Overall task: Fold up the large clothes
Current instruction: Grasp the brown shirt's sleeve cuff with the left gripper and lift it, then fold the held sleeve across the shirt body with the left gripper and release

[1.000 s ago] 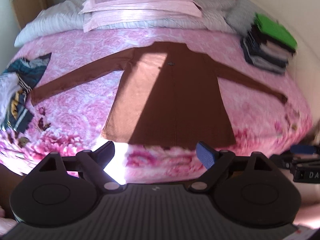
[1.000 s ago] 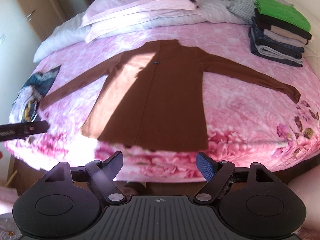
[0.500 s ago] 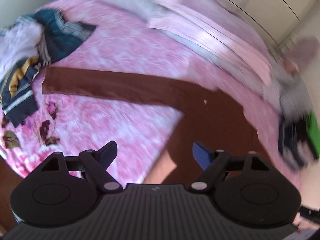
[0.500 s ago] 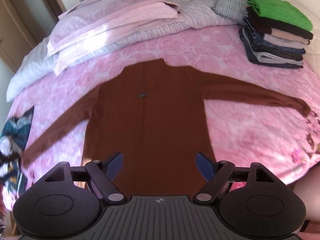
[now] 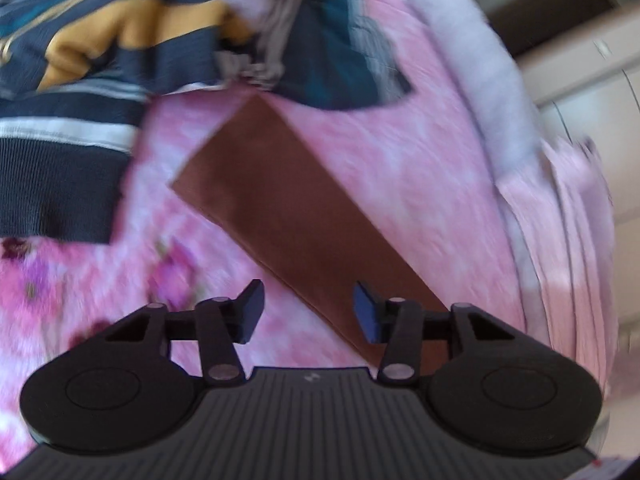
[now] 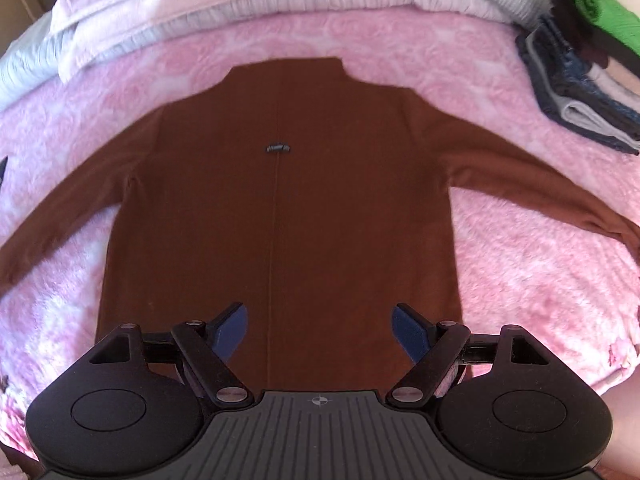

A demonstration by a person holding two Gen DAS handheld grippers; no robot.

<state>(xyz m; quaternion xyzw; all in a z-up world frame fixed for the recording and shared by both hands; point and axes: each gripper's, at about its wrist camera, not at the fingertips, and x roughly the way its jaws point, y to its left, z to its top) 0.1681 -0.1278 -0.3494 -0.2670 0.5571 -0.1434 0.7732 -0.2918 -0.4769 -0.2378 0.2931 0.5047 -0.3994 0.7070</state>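
While the left gripper tilts down over one brown sleeve, its jaws are closing with the sleeve's edge below the gap, and the pads do not press any cloth. The right gripper points steeply down over the lower body of the sweater, its jaws spread wide and gripping nothing. One brown sweater lies flat on the pink blanket with both sleeves stretched out to the sides. A small dark tag sits below its collar; its writing is too small to read. One stack of folded clothes, green on top, stands at the far right. A heap of striped clothes lies just beyond the sleeve's cuff
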